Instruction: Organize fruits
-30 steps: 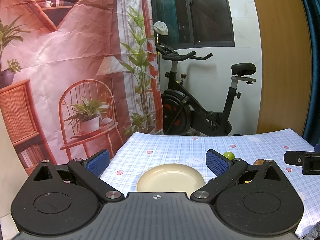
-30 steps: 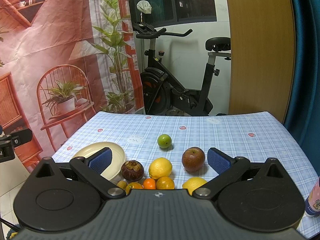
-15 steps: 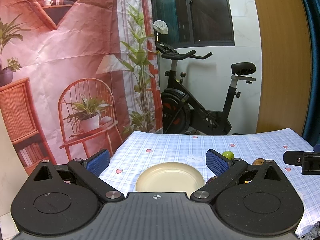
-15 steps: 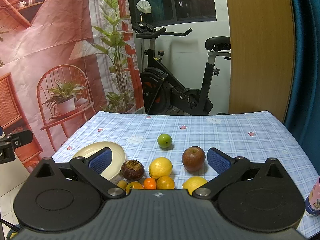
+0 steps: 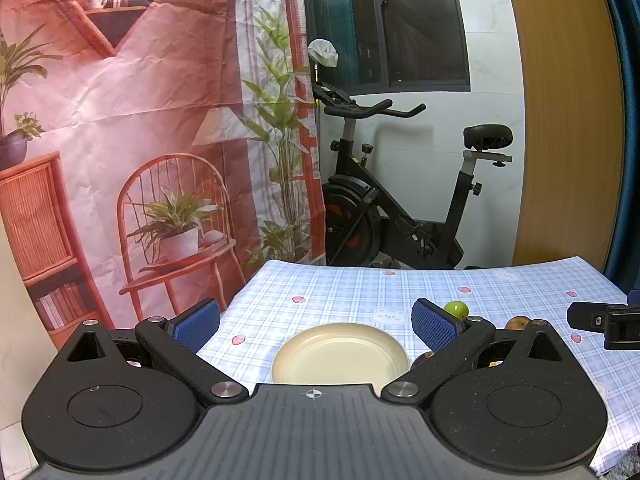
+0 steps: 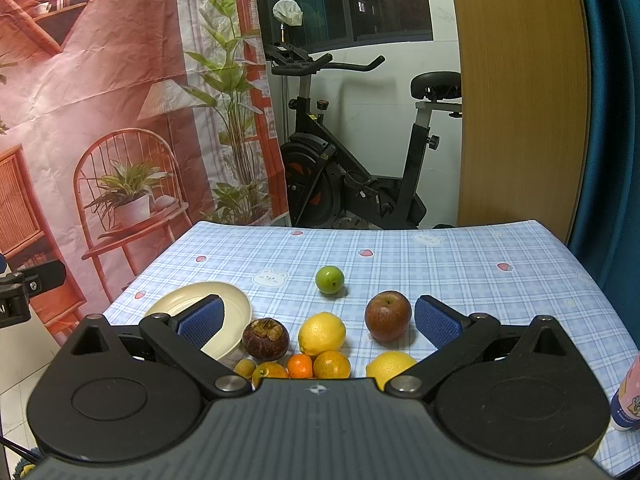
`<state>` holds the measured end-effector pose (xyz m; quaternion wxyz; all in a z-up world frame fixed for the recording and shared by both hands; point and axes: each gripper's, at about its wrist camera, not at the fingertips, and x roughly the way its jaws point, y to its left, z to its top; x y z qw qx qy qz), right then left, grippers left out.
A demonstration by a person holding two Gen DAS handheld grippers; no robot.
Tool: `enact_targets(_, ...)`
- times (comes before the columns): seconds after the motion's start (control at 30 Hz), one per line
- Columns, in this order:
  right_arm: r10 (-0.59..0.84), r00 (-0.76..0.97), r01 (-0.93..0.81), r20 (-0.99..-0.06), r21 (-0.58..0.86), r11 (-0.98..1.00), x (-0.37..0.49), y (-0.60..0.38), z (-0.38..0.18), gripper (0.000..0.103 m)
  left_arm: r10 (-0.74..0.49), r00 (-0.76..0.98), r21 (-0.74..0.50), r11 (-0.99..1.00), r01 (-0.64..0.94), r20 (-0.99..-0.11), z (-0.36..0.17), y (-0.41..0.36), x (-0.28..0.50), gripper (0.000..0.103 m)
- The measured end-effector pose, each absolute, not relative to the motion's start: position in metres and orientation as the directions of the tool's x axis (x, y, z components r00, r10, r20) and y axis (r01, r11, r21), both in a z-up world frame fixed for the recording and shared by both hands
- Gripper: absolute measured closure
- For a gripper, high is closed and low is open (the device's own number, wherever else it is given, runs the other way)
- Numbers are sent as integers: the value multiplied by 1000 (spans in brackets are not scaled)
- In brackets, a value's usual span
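Observation:
A cream plate (image 6: 236, 312) sits empty at the left of the checked tablecloth (image 6: 440, 264); in the left wrist view the plate (image 5: 340, 356) lies just ahead. Right of it lie a mangosteen (image 6: 265, 339), a yellow lemon (image 6: 322, 333), a red apple (image 6: 387, 316), a green lime (image 6: 329, 279), a second lemon (image 6: 388, 366) and several small oranges (image 6: 331, 365). My right gripper (image 6: 318, 322) hovers open above the fruit cluster, holding nothing. My left gripper (image 5: 316, 324) hangs open over the plate's near side, also empty. The lime (image 5: 456, 309) peeks past its right finger.
An exercise bike (image 6: 352, 168) stands beyond the table's far edge, beside a printed backdrop (image 6: 120, 100). A wooden panel (image 6: 516, 92) and blue curtain (image 6: 612, 120) close the right side. A pink bottle (image 6: 626, 400) stands at the table's near right edge.

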<state>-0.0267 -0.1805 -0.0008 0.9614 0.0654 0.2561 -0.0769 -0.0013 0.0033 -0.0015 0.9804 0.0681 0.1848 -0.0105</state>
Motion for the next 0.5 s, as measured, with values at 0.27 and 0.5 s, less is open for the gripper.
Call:
enact_targets(0.27, -121, 856, 190, -503, 89, 978, -26, -181, -2, 0, 4, 929, 127, 991, 46, -370, -3, 4, 0, 0)
enact_targets(0.5, -118, 868, 182, -482, 88, 979, -27, -184, -8, 0, 9, 918, 112, 993, 39, -397, -5, 9, 11, 0)
